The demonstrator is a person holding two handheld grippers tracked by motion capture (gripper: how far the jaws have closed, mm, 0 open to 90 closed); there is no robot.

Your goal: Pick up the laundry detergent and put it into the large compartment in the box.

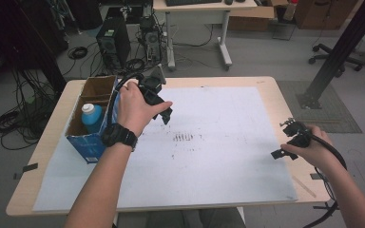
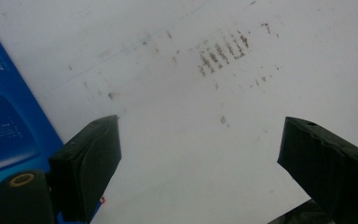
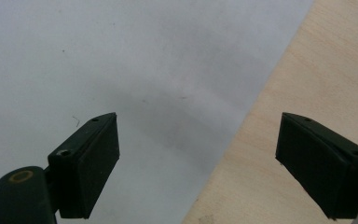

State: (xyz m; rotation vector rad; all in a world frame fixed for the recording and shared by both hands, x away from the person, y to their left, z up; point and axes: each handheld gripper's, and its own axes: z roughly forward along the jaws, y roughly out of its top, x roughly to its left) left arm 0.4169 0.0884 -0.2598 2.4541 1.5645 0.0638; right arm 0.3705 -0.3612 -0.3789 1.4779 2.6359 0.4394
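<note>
Cardboard box [image 1: 91, 118] with blue printed sides sits open-topped at the left edge of the table [image 1: 266, 85], and a blue bottle [image 1: 91, 115] with a white cap stands upright inside it, apparently the thing this work is about. Just right of the box, the left gripper [image 1: 165, 114] hangs over the white sheet [image 1: 228, 142] that covers most of the table, its jaws spread wide with nothing between them; in the left gripper view the box's blue side [image 2: 9, 130] lies beside the near jaw, and bare, smudged sheet shows in the gap. Farther right, dark scuff marks [image 1: 184, 137] mark the middle of the sheet, which carries no other item. At the far right, the right gripper [image 1: 285, 140] rests low near the sheet's edge, also wide open and empty, with sheet and bare wood beneath it. By my reading, the bottle being in the box suggests that packing is finished, or else that lifting it out has not begun; I cannot tell which.
</note>
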